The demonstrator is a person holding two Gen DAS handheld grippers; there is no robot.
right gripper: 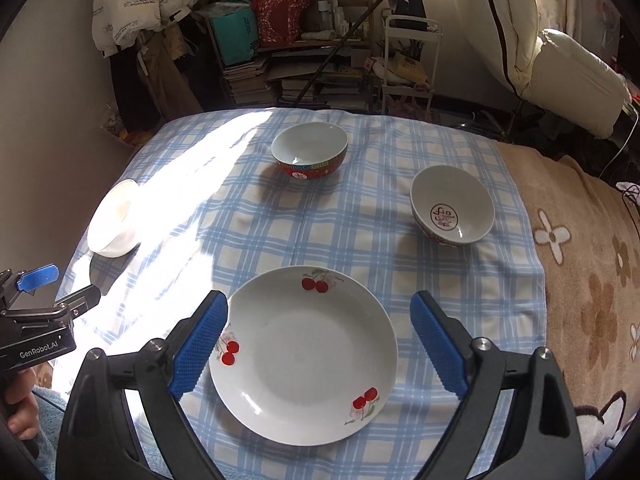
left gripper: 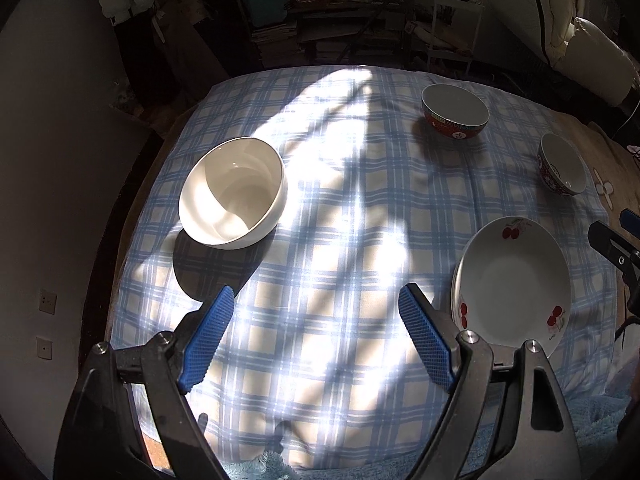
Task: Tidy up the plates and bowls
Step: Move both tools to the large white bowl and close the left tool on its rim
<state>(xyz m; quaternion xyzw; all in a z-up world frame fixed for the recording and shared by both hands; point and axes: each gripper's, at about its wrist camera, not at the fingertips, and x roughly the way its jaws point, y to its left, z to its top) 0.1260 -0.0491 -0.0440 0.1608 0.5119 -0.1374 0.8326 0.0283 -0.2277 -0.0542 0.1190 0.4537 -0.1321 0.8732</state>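
Observation:
A white plate with red cherries (right gripper: 304, 356) lies near the front of the blue checked cloth (right gripper: 360, 240). My right gripper (right gripper: 320, 304) hovers over it, open, and its blue pads (right gripper: 200, 340) touch nothing. My left gripper (left gripper: 316, 300) is open over bare cloth, between a plain white bowl (left gripper: 234, 192) on its left and the cherry plate (left gripper: 512, 284) on its right. A red-patterned bowl (right gripper: 310, 150) stands at the far middle. A second red-patterned bowl (right gripper: 452, 206), with a red mark inside, stands to the right. The white bowl (right gripper: 114, 220) sits in bright sun.
The cloth covers a table whose right side is a brown flowered blanket (right gripper: 580, 280). Behind the table are shelves with books and bags (right gripper: 280, 60) and a white rack (right gripper: 408, 60). A hand (right gripper: 20, 404) holds the left gripper (right gripper: 40, 280) at the lower left.

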